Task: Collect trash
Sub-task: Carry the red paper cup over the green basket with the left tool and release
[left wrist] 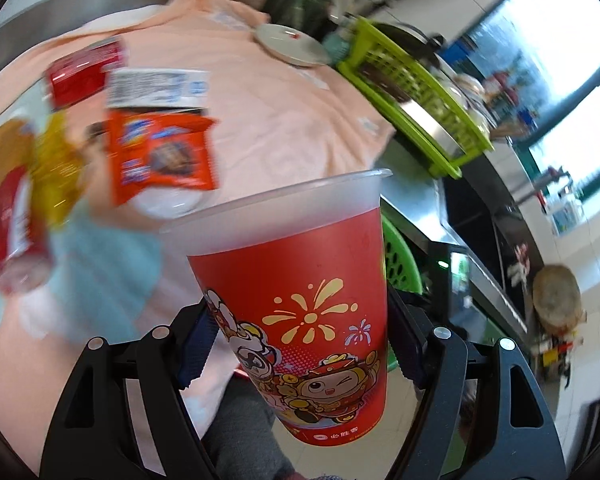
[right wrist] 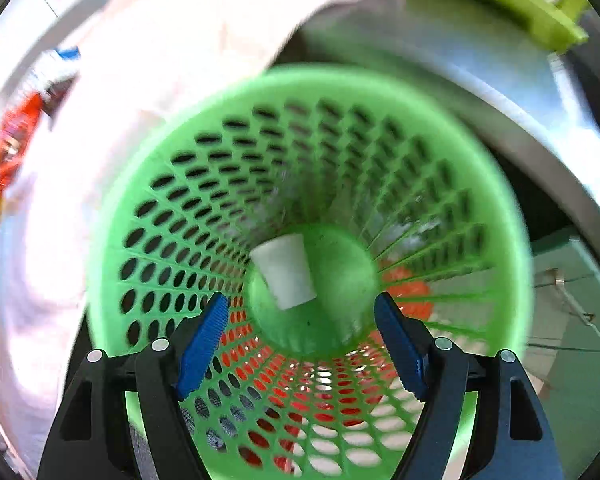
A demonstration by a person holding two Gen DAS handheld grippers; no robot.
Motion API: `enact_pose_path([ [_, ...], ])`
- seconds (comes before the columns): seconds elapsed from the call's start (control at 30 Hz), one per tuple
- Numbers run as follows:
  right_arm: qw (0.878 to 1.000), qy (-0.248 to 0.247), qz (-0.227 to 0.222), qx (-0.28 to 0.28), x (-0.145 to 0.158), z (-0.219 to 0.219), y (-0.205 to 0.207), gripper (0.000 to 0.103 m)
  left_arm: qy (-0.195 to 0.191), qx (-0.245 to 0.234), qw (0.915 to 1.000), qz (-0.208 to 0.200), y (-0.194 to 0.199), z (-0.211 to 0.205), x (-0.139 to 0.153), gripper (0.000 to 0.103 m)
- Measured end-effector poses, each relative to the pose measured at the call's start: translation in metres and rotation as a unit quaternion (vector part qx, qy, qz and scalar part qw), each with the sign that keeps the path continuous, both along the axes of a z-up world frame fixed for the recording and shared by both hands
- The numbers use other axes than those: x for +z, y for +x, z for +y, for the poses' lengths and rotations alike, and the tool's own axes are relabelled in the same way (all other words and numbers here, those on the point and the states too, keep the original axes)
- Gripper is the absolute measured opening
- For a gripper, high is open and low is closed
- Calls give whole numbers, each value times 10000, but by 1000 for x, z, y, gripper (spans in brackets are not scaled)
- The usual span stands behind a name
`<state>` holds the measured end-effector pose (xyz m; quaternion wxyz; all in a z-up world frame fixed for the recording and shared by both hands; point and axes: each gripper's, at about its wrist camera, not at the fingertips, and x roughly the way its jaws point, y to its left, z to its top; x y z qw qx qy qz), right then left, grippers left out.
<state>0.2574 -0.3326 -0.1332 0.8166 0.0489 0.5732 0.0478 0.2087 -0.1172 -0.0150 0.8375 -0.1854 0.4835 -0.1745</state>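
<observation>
My left gripper (left wrist: pixel 300 320) is shut on a red plastic cup (left wrist: pixel 300 280) with cartoon prints, and its pads press the cup's two sides. The cup is held above the edge of the peach tablecloth (left wrist: pixel 280 120). Behind it, an orange snack packet (left wrist: pixel 160 156), a white labelled packet (left wrist: pixel 156 88), a red box (left wrist: pixel 84 72), a yellow wrapper (left wrist: pixel 56 172) and a red can (left wrist: pixel 8 208) lie on the cloth. My right gripper (right wrist: pixel 302 300) hangs open over the green mesh basket (right wrist: pixel 180 200). A white cup (right wrist: pixel 286 272) lies on its side at the basket's bottom.
A white plate (left wrist: pixel 292 46) and a lime green crate (left wrist: pixel 412 92) stand at the table's far side. The green basket (left wrist: pixel 400 256) sits beside the steel table edge (right wrist: pixel 500 100). A light blue cloth (left wrist: pixel 100 256) lies near the wrappers.
</observation>
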Motion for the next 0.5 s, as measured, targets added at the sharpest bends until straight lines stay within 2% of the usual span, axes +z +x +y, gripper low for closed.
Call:
enact_pose_path([
  [0.17, 9954, -171, -926, -193, 52, -27, -47, 75, 47, -652, 9979, 23, 20, -59, -10, 74],
  [0.3, 9876, -365, -1460, -438, 75, -46, -82, 76, 275, -1070, 9938, 135, 34, -111, -33, 74],
  [0.4, 9819, -400, -1728, -660, 79, -57, -104, 77, 449, -1363, 9893, 245, 45, -143, -55, 74],
  [0.5, 9792, -244, -1813, -875, 69, -67, -120, 77, 677, -1563, 9843, 473, 55, -170, -86, 74],
])
